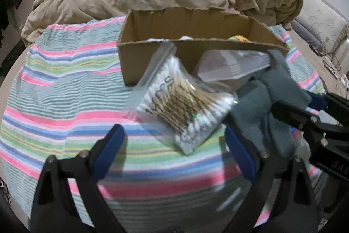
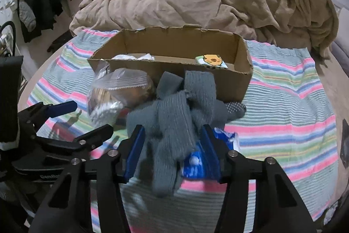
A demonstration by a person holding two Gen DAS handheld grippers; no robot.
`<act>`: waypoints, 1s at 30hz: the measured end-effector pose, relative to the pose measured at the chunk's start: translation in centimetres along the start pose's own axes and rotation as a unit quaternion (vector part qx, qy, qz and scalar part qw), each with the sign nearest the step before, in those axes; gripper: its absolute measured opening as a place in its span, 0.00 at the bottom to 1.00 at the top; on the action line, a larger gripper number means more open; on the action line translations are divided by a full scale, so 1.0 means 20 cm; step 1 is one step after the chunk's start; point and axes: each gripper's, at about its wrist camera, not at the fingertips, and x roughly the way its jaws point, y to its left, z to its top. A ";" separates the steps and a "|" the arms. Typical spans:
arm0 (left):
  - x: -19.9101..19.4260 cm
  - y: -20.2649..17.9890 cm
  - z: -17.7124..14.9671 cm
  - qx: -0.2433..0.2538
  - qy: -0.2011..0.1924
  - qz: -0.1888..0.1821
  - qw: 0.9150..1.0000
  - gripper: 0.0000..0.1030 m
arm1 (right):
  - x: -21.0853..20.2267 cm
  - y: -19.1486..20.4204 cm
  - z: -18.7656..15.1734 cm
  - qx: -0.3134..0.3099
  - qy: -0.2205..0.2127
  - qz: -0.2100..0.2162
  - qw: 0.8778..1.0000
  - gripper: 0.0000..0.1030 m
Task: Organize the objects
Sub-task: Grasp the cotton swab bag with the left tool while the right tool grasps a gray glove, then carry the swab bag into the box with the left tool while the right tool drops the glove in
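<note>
Right tongs (image 2: 172,150) were pinched on grey knitted gloves (image 2: 185,106), the open brown cardboard box (image 2: 240,80) directly ahead; left tongs (image 1: 174,145) spread, pointed at clear cotton-swab bag (image 1: 185,106).

Not much readable text is showing up here. The clear zip bag of cotton swabs (image 1: 184,109) is carrying black print that's reading something like "100pcs", sitting sideways and a bit blurred in the left wrist view. The right gripper's (image 1: 320,115) black body is showing embossed letters at the frame edge, "BAS" and then it's getting cut off. In the right wrist view the left gripper (image 2: 74,117) is showing raised lettering starting "GenRo", the rest hidden. The blue packet (image 2: 196,164) has white print, too blurred to read.
</note>
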 end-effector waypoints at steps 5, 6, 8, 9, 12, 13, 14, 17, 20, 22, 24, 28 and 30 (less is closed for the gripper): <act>0.05 0.01 0.01 -0.002 0.005 -0.008 1.000 0.56 | 0.06 -0.04 0.01 0.014 -0.001 -0.001 1.000 0.32; 0.05 0.01 0.01 -0.001 0.004 -0.009 1.000 0.53 | 0.06 -0.04 0.01 0.016 -0.003 -0.001 1.000 0.29; 0.03 0.00 0.00 0.002 0.003 -0.014 1.000 0.45 | 0.04 -0.05 0.01 0.021 -0.008 0.008 1.000 0.23; 0.02 0.00 0.00 0.002 0.002 -0.014 1.000 0.44 | 0.02 -0.06 0.01 0.023 -0.010 0.010 1.000 0.19; -0.04 0.01 -0.01 -0.002 -0.006 -0.017 1.000 0.39 | -0.03 -0.06 0.01 0.021 -0.016 0.013 1.000 0.05; -0.06 0.02 -0.02 -0.003 -0.009 -0.017 1.000 0.37 | -0.05 -0.06 0.01 0.020 -0.019 0.014 1.000 0.05; -0.08 0.02 -0.02 -0.003 -0.014 -0.018 1.000 0.36 | -0.08 -0.05 0.01 0.018 -0.023 0.014 0.999 0.05; -0.14 0.03 -0.03 -0.007 -0.023 -0.019 1.000 0.34 | -0.17 -0.03 0.02 0.011 -0.037 0.014 0.999 0.05; -0.20 0.04 -0.03 -0.010 -0.032 -0.020 0.999 0.33 | -0.24 -0.01 0.03 0.004 -0.049 0.014 0.999 0.05; -0.24 0.05 -0.03 -0.012 -0.037 -0.020 0.999 0.32 | -0.29 0.00 0.04 0.002 -0.058 0.015 0.998 0.05; -0.28 0.06 -0.02 -0.015 -0.041 -0.021 0.999 0.32 | -0.34 0.00 0.05 0.001 -0.067 0.016 0.998 0.05; -0.38 0.07 0.02 -0.021 -0.056 -0.024 0.998 0.32 | -0.42 0.01 0.11 -0.006 -0.085 0.016 0.996 0.05; -0.42 0.08 0.05 -0.022 -0.067 -0.025 0.997 0.30 | -0.46 0.00 0.14 -0.006 -0.095 0.018 0.995 0.05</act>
